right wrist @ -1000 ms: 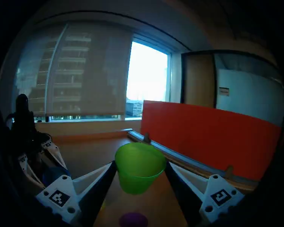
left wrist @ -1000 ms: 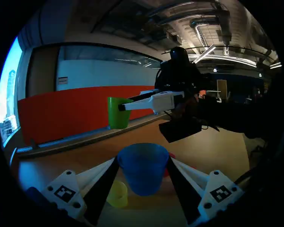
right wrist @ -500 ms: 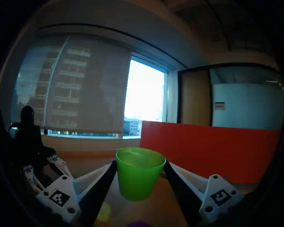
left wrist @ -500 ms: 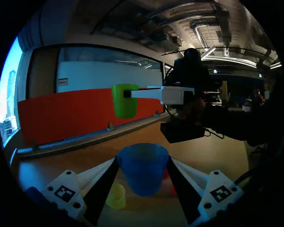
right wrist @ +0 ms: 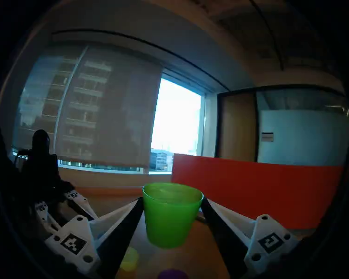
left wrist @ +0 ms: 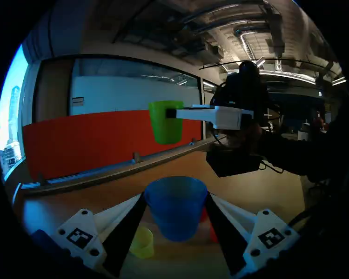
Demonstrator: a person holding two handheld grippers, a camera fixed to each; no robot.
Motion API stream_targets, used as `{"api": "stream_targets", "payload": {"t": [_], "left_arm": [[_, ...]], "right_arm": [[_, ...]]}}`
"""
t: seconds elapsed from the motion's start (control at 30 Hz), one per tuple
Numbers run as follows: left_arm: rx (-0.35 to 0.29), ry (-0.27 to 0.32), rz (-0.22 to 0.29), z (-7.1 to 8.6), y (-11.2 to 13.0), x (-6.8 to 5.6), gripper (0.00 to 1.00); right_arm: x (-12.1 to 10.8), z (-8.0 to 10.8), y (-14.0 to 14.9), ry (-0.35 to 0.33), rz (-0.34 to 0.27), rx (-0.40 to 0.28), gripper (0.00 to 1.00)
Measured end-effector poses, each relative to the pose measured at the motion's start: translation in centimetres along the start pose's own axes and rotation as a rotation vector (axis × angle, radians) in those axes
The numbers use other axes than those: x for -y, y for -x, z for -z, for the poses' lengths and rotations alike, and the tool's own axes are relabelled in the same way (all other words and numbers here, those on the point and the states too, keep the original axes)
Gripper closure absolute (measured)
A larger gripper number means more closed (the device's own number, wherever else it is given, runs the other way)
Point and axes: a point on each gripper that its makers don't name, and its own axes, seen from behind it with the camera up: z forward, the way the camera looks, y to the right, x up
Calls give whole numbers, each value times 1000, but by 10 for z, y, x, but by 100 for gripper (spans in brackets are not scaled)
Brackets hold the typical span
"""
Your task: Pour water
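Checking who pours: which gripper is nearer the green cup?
Right. The right gripper clamps the green cup; the left gripper, holding the blue cup, sits apart and lower.

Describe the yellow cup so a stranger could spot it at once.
Start at the wooden table below the red wall panel. Near the blue cup held by the left gripper sits the yellow cup: small, pale, resting on the tabletop rather than held.

In the left gripper view, the blue cup (left wrist: 176, 207) hid most of a red thing (left wrist: 204, 216) behind it. A finger of the left claw (left wrist: 174, 199) covered part of the yellow cup (left wrist: 143, 242). In the right gripper view, the lower edge cut off a purple thing (right wrist: 172, 274). Whether the green cup (right wrist: 171, 214) held water could not be told.
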Motion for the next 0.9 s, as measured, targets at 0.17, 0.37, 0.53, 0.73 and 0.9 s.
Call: {"api": "stream_targets", "payload": {"t": [0.17,0.37,0.53,0.73,0.9], "left_arm": [[1,-1,-5,0,-2,-2,12],[4,2,-10,3,-1,-7,13],[7,5,-13,3,2,-11,13],[9,5,-14,4,4,-12,12],[11,3,-17,4,4,-11,12]], "right_arm": [[4,10,0,4,-2,0,7],[5,24,3,15,-7,4,8],[8,37,14,19,-7,27,8],[16,51,30,13,-5,61,8],[20,60,47,7,-10,96,8]]}}
